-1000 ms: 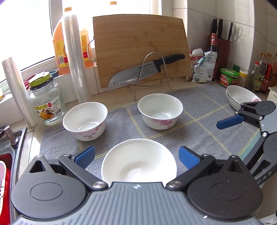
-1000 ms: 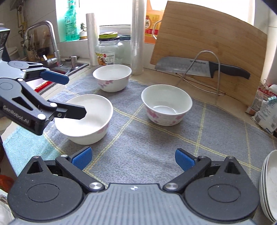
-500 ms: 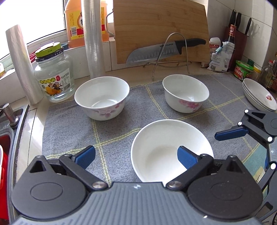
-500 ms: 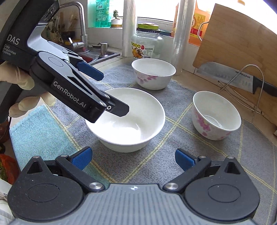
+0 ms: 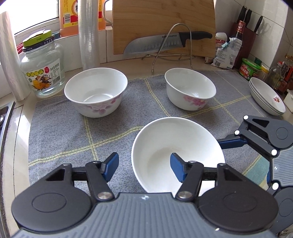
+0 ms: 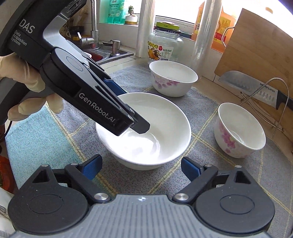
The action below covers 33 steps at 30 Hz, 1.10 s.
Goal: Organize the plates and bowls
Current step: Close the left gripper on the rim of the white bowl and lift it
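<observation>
Left tongs (image 5: 144,167) straddle the near rim of a plain white bowl (image 5: 183,139), narrowing without clearly pinching; right tongs (image 6: 141,167), also narrowing, stand spread beside it.

Daylight floods through the window (image 5: 33,16) above a beige countertop (image 5: 139,64); white wall tiles (image 5: 271,27) line the corner.

Black tongs (image 6: 137,166) – blue pads (image 6: 92,165), grey ribbed housing, GenRobot.AI lettering
</observation>
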Motion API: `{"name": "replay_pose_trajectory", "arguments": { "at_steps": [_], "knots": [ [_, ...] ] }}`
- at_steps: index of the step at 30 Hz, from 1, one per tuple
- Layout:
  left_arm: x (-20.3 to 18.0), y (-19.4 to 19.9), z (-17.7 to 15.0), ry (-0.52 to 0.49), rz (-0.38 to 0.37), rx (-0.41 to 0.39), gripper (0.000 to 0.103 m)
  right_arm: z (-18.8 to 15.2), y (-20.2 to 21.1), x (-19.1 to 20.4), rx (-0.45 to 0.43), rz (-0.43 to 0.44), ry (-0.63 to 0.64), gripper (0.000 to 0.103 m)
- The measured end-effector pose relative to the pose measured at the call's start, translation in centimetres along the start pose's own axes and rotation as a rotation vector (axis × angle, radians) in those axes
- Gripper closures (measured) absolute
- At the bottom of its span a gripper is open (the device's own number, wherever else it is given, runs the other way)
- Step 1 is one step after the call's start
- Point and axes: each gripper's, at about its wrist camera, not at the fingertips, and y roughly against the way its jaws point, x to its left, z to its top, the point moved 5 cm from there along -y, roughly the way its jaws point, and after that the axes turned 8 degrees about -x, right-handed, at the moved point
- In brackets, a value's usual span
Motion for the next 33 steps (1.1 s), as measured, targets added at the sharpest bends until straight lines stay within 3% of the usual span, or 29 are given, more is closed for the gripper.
{"name": "replay_pose_trajectory", "arguments": {
  "at_steps": [16, 33],
  "knots": [
    [-1.0, -0.9, 0.5, -0.033, -0.039, 0.013, 0.052, 0.3, 0.1, -0.1, -0.014, -0.009, 0.002, 0.017],
    [-2.7, -0.2, 1.0, -0.056, -0.046, 0.001, 0.052, 0.3, 1.6, -0.4, -0.009, -0.012, -0.017, 0.018]
  ]
}}
